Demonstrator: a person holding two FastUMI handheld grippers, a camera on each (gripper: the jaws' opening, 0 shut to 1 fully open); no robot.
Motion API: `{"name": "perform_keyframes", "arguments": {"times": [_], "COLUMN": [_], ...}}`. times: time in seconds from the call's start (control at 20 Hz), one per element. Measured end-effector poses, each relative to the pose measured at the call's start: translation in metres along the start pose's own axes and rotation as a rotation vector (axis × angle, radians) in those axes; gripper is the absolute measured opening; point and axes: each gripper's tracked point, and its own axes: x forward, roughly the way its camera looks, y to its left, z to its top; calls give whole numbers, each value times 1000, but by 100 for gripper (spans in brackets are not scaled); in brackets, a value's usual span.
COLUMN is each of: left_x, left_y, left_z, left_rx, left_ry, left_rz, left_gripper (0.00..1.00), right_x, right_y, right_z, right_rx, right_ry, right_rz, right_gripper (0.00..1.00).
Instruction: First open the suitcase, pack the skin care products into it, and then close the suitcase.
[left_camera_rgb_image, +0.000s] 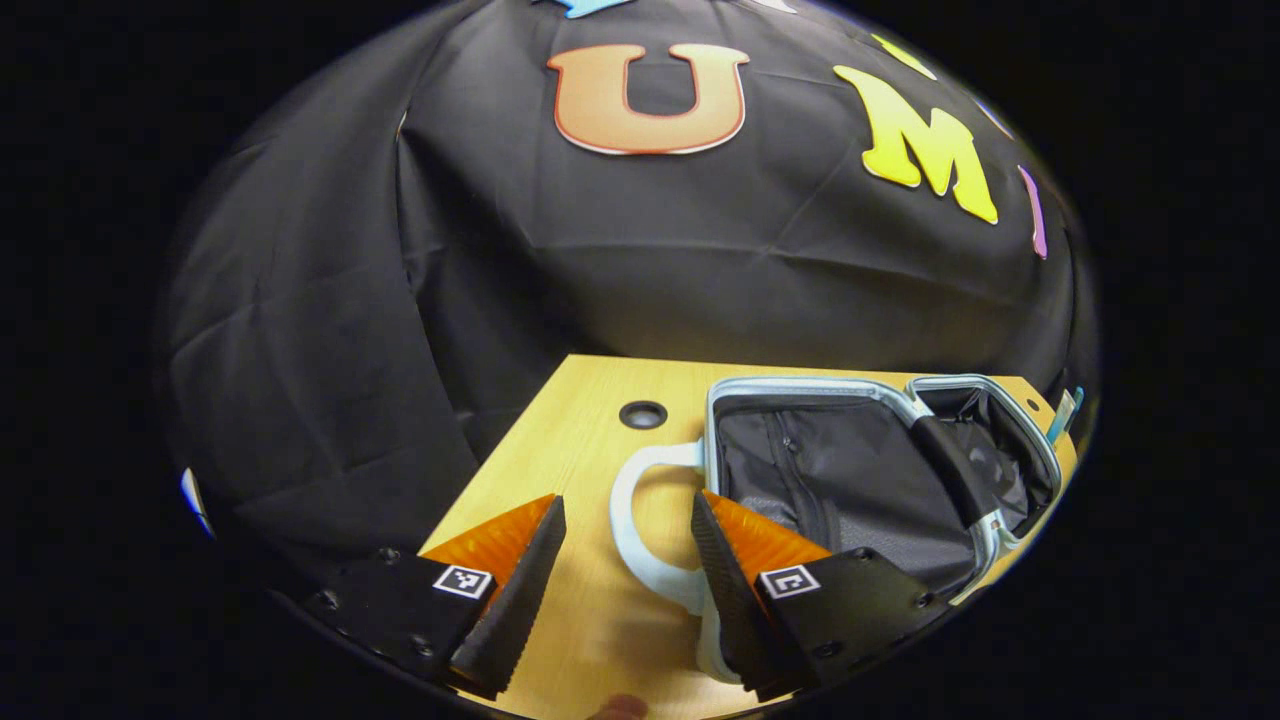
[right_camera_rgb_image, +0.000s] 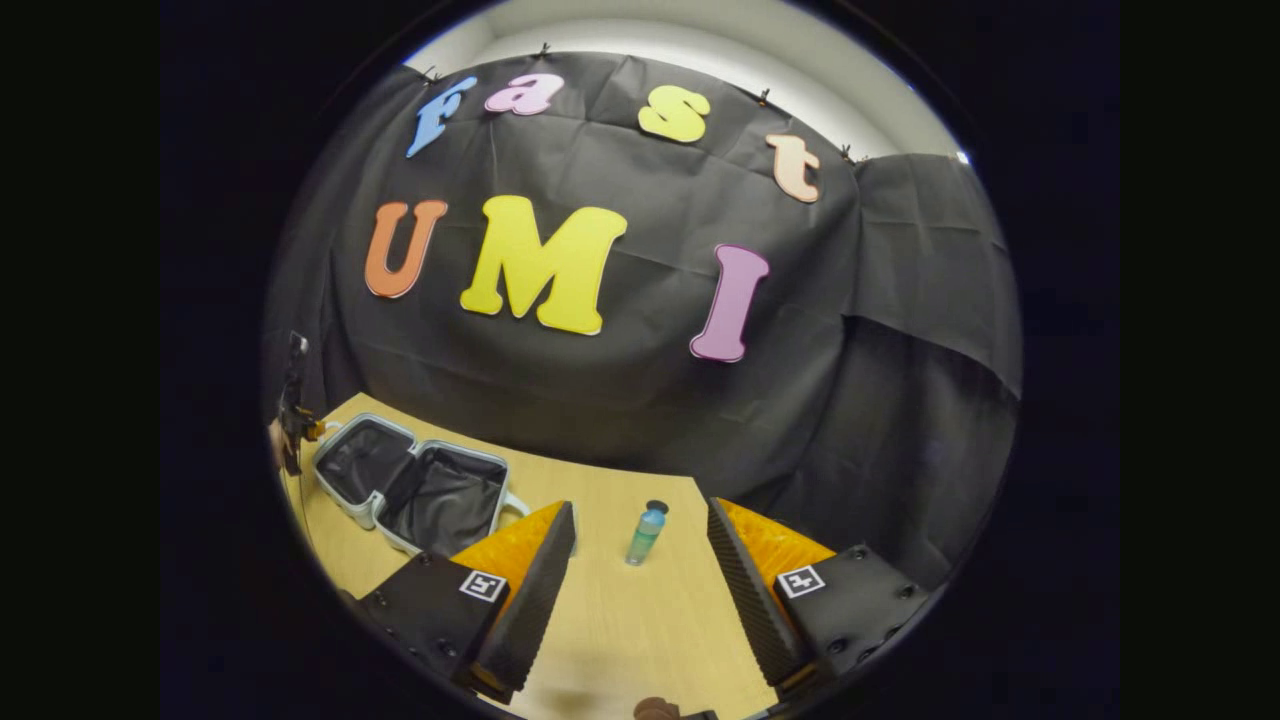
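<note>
Right of the suitcase (right_camera_rgb_image: 415, 485) — bottle (right_camera_rgb_image: 646, 534) waits.
Case lies open; right gripper (right_camera_rgb_image: 640, 580) gapes wide, empty — must close on bottle next.

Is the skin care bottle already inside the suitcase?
No: in the right gripper view the bottle stands upright on the table, apart from the open suitcase, ahead of the open right gripper.

Even overhead light brightens the light wooden tabletop (right_camera_rgb_image: 620, 620) between the fingers, with soft glare there and faint shadows beneath them. The black cloth backdrop (left_camera_rgb_image: 640, 250) beyond stays dim. Strong fisheye bending curves every edge; focus is mostly sharp.
</note>
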Motion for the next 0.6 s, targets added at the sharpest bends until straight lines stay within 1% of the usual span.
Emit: {"name": "perform_keyframes", "arguments": {"times": [0.1,0.2,0.25,0.3,0.35,0.45,0.6], "left_x": [-25,-55,-67,-81,-90,-111,-139], "left_y": [-34,-77,-101,-129,-158,-222,-320], "left_z": [36,70,83,93,99,104,94], "left_rx": [-6,6,18,33,46,61,59], "left_ry": [-74,-152,-179,-205,-224,-240,-236], "left_rz": [-34,-73,-95,-121,-149,-227,-353], "left_gripper": [84,92,100,98,99,99,99], "right_x": [0,2,5,7,9,15,26], "right_y": [-3,-9,-13,-19,-25,-41,-69], "right_z": [3,5,3,1,1,-5,-17], "right_rx": [-12,-7,-5,-4,0,9,30], "right_ry": [-29,-52,-57,-62,-67,-72,-62], "right_rz": [23,50,59,65,73,81,88], "right_gripper": [79,80,79,79,79,80,79]}}
